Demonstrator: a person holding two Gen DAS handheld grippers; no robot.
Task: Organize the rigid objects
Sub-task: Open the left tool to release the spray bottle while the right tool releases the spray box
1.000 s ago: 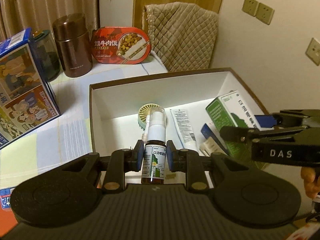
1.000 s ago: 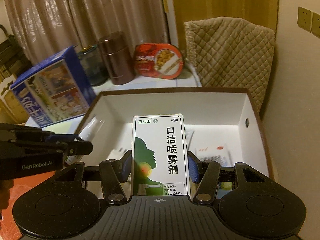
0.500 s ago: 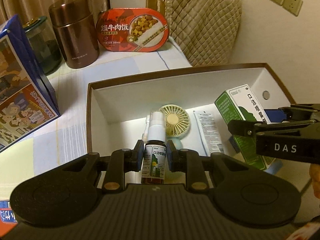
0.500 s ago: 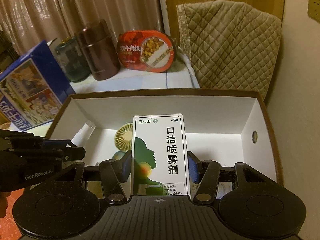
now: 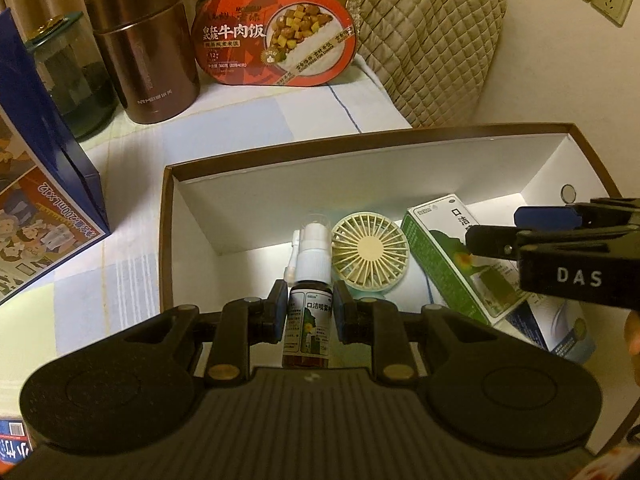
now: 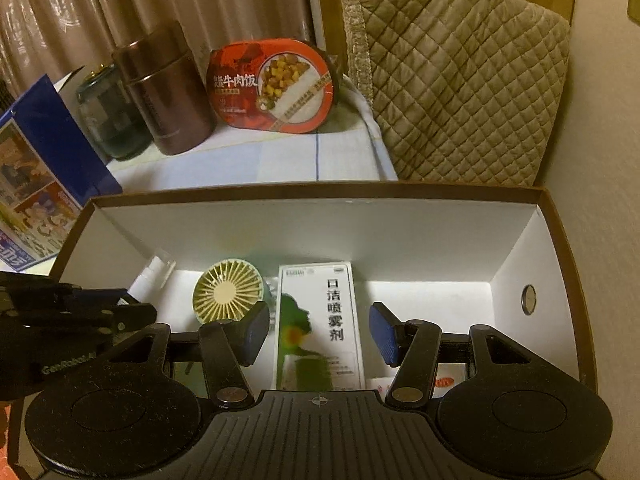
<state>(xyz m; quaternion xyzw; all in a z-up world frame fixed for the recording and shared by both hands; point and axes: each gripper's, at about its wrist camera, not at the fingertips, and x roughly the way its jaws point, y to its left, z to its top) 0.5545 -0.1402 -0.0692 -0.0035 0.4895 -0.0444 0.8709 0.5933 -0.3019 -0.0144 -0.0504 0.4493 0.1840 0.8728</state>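
left claw [image 5: 310, 312]: clenched on spray bottle [image 5: 309, 320] | right claw [image 6: 318, 334]: released; green carton [image 6: 318, 324] loose between pads, over box [image 6: 400, 236]

A: Open box [image 6: 312, 194], interior: what is taking up floor?

B: Fan [image 6: 228, 294] lying left of centre, green-white carton [image 6: 320, 320] lying mid-floor, smaller packets sitting at the near right.

A: Free room?

B: Bare floor is showing right of the carton, toward the right wall. Behind the box, canister [image 5: 144, 52], jar [image 5: 68, 80] and meal tray [image 5: 276, 36] are lining the table's back.
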